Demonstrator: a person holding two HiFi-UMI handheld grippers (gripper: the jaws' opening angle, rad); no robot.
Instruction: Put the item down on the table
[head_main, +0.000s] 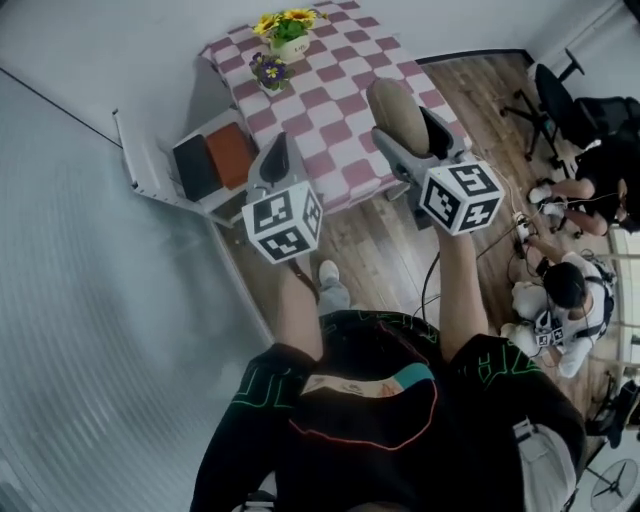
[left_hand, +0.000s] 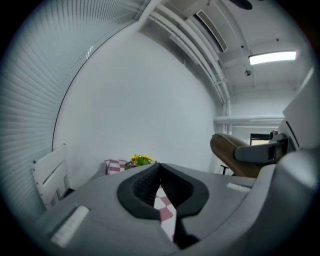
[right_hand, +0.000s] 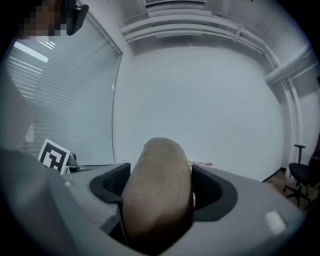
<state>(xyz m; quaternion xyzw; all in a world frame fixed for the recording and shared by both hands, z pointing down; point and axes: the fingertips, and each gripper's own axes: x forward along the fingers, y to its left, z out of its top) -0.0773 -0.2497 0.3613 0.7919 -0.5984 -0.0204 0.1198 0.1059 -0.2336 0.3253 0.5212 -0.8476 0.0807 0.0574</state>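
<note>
From the head view, the right gripper (head_main: 410, 135) pinches a brown, rounded, oblong item (head_main: 397, 110) and holds it up in the air near the front edge of the table (head_main: 345, 95) with the checked cloth. The left gripper (head_main: 277, 160) is beside it, nearer the table's left corner, with nothing in it. Two flower pots (head_main: 283, 35) stand at the far end of the table.

In the left gripper view, the left gripper (left_hand: 159, 169) has its jaws pressed together at the tips with nothing between them. The item (left_hand: 227, 152) shows off to the right, held high.

In the right gripper view, the right gripper (right_hand: 160, 175) is clamped on the item (right_hand: 157, 205), which fills the gap.

I judge the task barely begun: the item is held but not lowered, and setting it down and letting go are left.
</note>
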